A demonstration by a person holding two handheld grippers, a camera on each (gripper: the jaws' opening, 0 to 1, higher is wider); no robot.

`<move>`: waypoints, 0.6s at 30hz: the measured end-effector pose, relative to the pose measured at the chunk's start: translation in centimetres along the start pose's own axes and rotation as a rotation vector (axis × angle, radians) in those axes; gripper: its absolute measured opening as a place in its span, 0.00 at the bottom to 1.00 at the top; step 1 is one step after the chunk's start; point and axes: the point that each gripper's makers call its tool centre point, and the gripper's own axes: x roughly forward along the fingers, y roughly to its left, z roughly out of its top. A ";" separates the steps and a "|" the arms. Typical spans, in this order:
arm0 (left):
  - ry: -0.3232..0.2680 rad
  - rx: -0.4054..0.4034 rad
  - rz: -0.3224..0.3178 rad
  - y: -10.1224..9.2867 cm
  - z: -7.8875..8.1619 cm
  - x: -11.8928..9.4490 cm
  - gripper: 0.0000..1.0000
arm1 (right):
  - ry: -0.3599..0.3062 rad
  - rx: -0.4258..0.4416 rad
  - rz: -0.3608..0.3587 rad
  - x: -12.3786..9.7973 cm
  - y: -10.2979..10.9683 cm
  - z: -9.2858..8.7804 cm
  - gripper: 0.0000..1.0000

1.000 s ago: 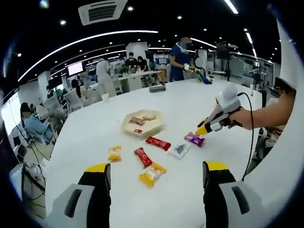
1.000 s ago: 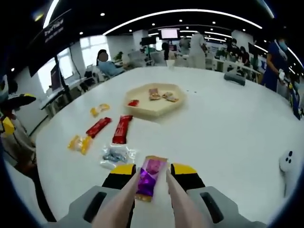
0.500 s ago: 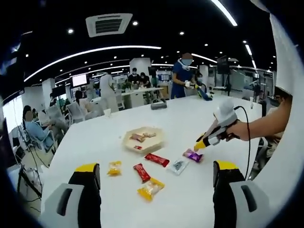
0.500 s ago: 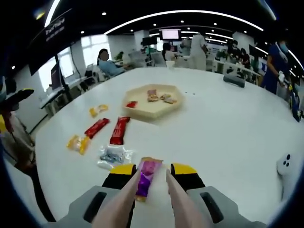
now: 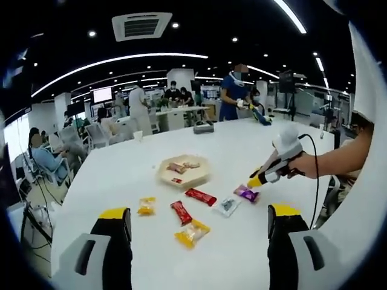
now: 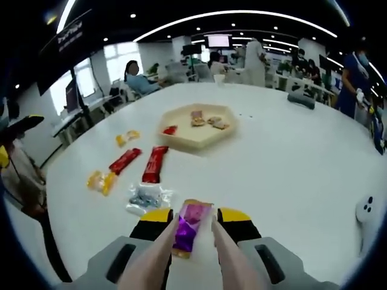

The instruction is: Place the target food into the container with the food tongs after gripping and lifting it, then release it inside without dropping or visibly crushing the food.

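Note:
My right gripper (image 6: pixel 196 216) is shut on a pair of pale pink food tongs (image 6: pixel 225 251), whose two arms run forward between its jaws. The tong tips stand on either side of a purple snack packet (image 6: pixel 190 226) low over the white table; I cannot tell whether they pinch it. In the left gripper view the same packet (image 5: pixel 247 194) lies on the table under the right gripper (image 5: pixel 257 179), held by a hand. A beige hexagonal tray (image 6: pixel 181 140) with a few snacks sits farther back, also seen as the tray (image 5: pixel 181 175). My left gripper (image 5: pixel 199 215) hangs open over the table.
Loose on the table (image 6: pixel 290 151): two red bars (image 6: pixel 155 163) (image 6: pixel 124 161), a clear packet (image 6: pixel 145 197), and yellow packets (image 6: pixel 101 181) (image 6: pixel 127 138). A white device (image 6: pixel 366 208) lies at the right. The left gripper (image 6: pixel 13 145) shows at the left edge. People and desks are beyond.
The left gripper view has shifted slightly as that hand moved. The right gripper and tongs stay around the purple packet, with only a small wobble.

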 end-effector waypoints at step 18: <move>0.013 -0.049 0.053 0.9 -0.9 -0.8 0.89 | 0.053 -0.103 0.052 1.7 1.8 -1.0 0.24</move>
